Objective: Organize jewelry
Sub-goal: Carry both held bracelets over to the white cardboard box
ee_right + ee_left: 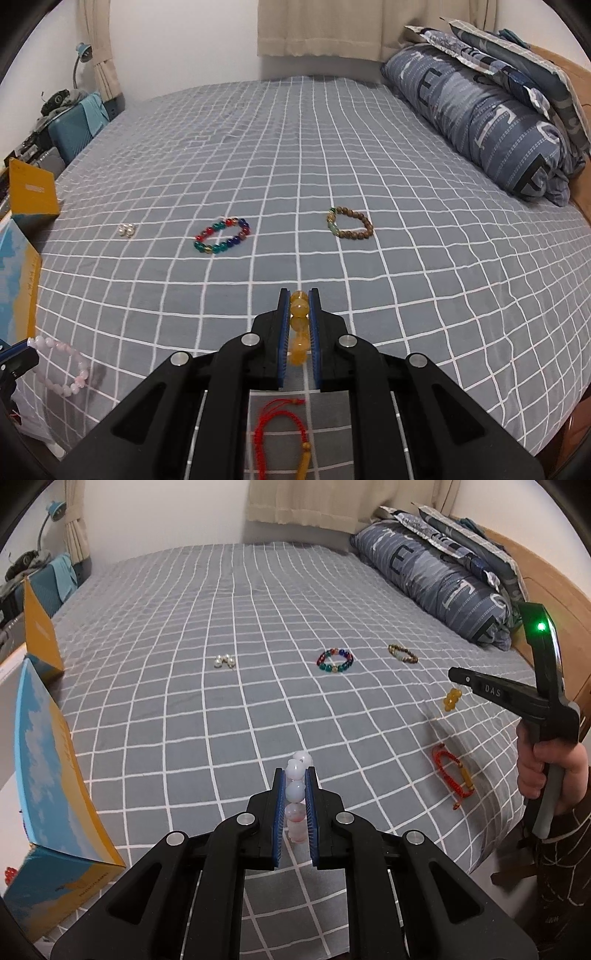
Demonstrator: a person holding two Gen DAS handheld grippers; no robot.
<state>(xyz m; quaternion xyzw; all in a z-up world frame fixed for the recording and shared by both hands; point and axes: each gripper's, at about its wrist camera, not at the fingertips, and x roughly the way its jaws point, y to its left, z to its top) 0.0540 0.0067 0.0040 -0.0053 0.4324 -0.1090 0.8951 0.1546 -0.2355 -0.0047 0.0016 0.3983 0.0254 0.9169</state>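
The left gripper (295,771) sits closest, its blue-padded tongs clamped on a pale pink bead bracelet (297,794) that runs in a line between the pads, lifted clear of the grey checked bedspread (184,720). Over to the right, a hand (543,768) in a dark striped sleeve grips the right gripper (299,295), whose tongs are pinched together on a yellow bead bracelet (298,325); its beads hang below the tips above the cover. Just under that tool a red cord bracelet (280,432) with a small yellow bead lies flat on the bed. Farther out toward the middle of the bed rest a multicoloured bead bracelet (222,236), a brown bead bracelet (350,223) to its right, and a little cluster of white pearls (127,230) to its left, all well apart. An open blue-and-yellow box (48,775) stands at the left edge of the bed, and a rolled blue quilt (480,110) lies at the far right.
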